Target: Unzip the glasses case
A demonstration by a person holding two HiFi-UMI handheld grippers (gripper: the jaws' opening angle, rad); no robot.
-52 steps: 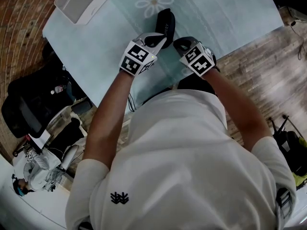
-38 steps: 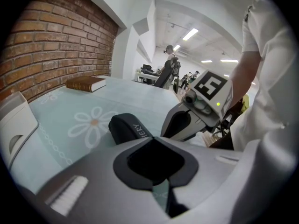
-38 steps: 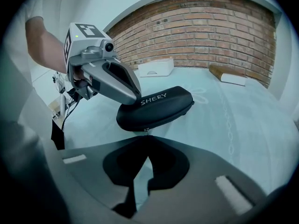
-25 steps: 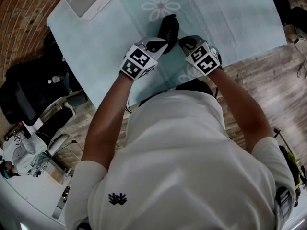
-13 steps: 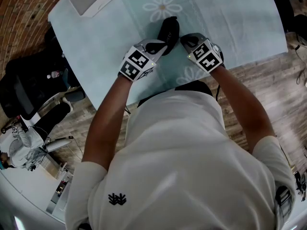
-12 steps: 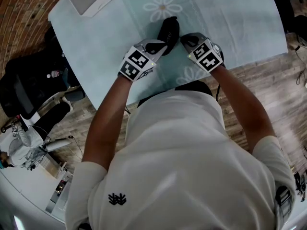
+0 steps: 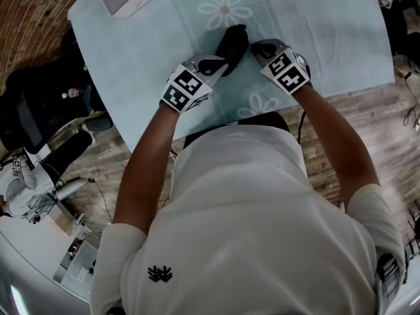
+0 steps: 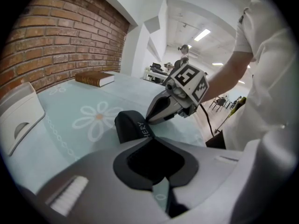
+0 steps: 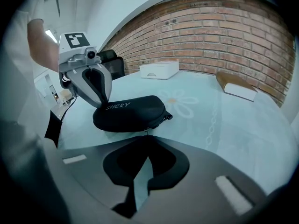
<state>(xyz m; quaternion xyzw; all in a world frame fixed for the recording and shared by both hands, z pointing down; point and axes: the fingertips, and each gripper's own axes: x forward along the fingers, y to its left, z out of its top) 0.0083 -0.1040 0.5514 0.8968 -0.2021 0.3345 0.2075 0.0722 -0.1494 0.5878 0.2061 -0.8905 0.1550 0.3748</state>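
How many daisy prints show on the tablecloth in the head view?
2: one daisy beyond the glasses case, another daisy at the near edge of the tablecloth. Others may be hidden.

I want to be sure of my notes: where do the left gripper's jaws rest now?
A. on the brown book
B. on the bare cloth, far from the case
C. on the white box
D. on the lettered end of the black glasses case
D: in the right gripper view the left gripper touches the glasses case right beside its white lettering.

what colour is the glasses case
Black, with pale lettering on its side. The glasses case shows best in the right gripper view.
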